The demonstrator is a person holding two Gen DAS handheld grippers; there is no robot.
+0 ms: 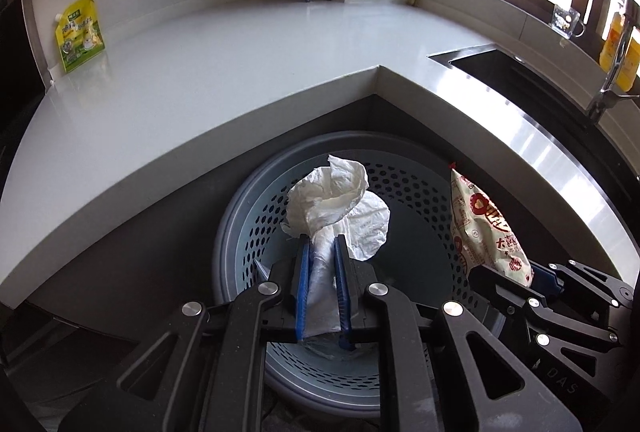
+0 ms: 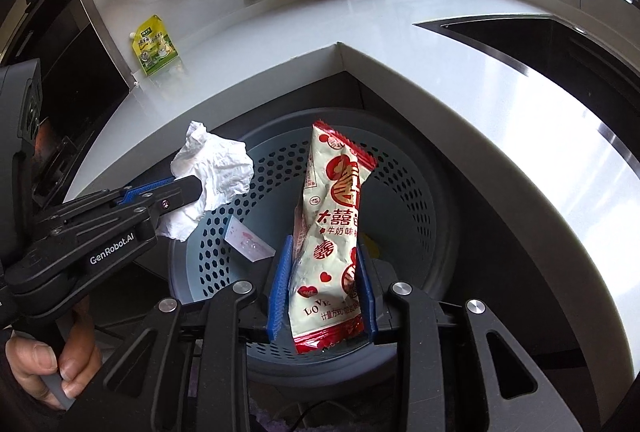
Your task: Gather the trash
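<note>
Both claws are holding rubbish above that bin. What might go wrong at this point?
1. The crumpled tissue in the left gripper reaches toward the bin rim in the right wrist view, so it might snag there or fall outside.
2. The long snack wrapper in the right gripper could hang up on the wall.
3. The two grippers sit close together and might bump.

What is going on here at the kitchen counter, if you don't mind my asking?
A person is clearing trash with two handheld tools. The left claw grips a crumpled white tissue, and the right claw grips a red-and-cream snack wrapper. Both hang over the grey perforated bin below the white countertop; neither is dropped yet. A green pouch remains on the counter.
</note>
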